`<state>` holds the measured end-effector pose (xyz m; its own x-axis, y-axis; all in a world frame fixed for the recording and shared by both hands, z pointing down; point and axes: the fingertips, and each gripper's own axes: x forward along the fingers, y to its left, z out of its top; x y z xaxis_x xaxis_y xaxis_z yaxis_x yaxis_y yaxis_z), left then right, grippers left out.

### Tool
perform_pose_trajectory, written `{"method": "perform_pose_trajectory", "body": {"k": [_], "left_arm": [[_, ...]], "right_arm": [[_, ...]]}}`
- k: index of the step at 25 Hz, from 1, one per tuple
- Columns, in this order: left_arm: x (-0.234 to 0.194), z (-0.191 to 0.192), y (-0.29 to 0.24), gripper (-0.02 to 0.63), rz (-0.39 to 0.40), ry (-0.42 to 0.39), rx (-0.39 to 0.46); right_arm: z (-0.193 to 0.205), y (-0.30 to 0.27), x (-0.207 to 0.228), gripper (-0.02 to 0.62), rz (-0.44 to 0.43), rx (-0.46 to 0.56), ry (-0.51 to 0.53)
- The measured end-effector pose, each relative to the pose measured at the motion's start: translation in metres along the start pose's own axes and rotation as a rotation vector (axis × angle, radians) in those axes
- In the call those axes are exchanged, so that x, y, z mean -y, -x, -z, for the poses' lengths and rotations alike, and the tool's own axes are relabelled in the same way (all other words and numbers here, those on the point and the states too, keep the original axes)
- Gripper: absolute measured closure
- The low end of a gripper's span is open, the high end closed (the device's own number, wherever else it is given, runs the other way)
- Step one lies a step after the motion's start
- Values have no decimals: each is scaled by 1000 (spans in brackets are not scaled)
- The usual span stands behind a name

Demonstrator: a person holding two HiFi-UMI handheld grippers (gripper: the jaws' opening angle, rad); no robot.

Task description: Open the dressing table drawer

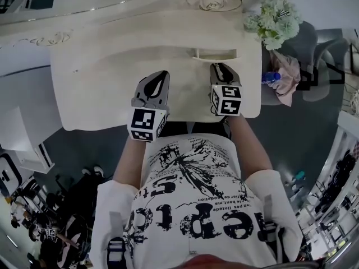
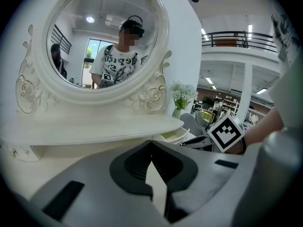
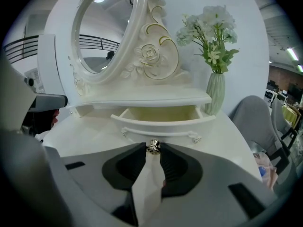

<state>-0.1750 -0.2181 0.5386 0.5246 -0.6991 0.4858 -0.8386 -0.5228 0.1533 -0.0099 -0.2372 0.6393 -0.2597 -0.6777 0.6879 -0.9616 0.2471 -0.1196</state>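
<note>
The cream dressing table (image 1: 106,83) has a small drawer (image 3: 161,119) under its shelf, pulled part way out so that its empty inside shows. My right gripper (image 3: 153,150) is shut on the drawer's small metal knob (image 3: 153,146), which sits pinched between the two tips. From above, the right gripper (image 1: 221,68) points at the drawer (image 1: 215,54). My left gripper (image 1: 163,75) hovers over the tabletop to the left of it, its tips together and holding nothing. In the left gripper view its jaws (image 2: 151,143) meet in front of the shelf.
An oval mirror (image 2: 102,37) in a carved frame stands at the back of the table. A vase of white flowers (image 3: 214,37) stands at the table's right end. Beyond that edge is a grey chair (image 3: 255,122) with pink cloth (image 1: 287,74).
</note>
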Motion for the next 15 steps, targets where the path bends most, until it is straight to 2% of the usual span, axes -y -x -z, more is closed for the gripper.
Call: {"method": "perform_pose_trajectory", "body": {"k": [15], "left_arm": [[7, -12, 11, 586, -34, 3, 24]], "right_arm": [[20, 20, -7, 489, -25, -45, -42]]}}
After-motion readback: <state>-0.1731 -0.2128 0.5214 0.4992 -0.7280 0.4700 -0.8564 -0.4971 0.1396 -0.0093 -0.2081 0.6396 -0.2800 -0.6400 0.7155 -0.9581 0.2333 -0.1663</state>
